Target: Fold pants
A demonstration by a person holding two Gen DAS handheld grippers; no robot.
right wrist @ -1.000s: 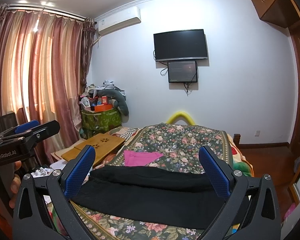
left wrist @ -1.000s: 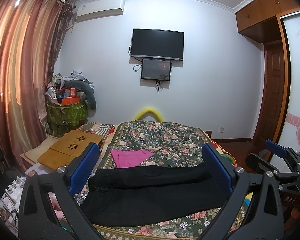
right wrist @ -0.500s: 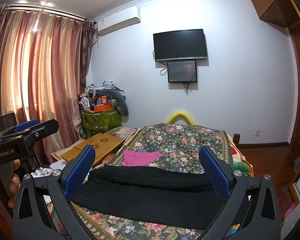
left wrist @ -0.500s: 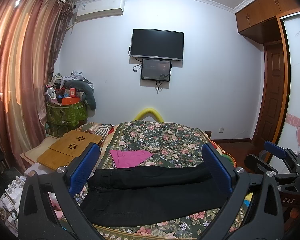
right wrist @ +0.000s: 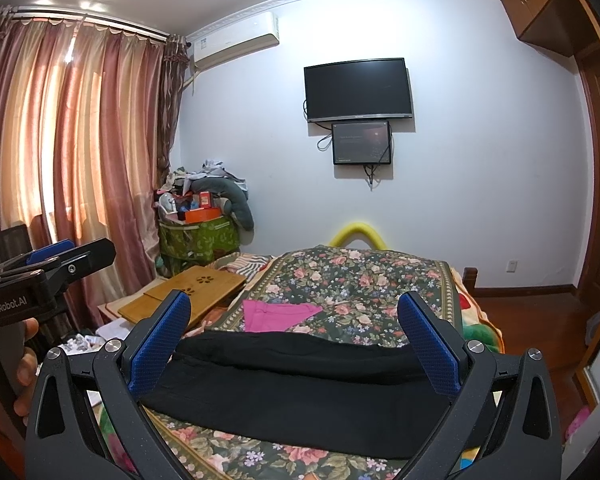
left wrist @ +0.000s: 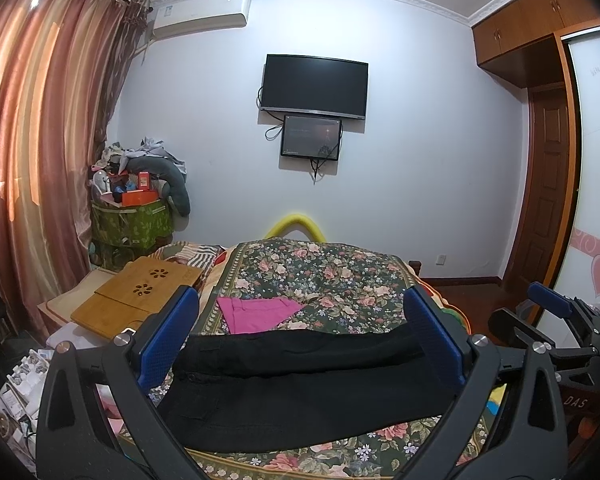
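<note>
On the flowered bed (left wrist: 328, 276), black pants (left wrist: 300, 384) lie flat; the left claw (left wrist: 300, 340) and right claw (right wrist: 296, 340) are wide, holding nothing.

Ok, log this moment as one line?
stage: pre-grasp | black pants flat on floral bedspread | left tool open, empty | right tool open, empty | pink garment behind

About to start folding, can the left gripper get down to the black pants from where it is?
Probably yes: the left gripper is open above the pants, with nothing between them.
</note>
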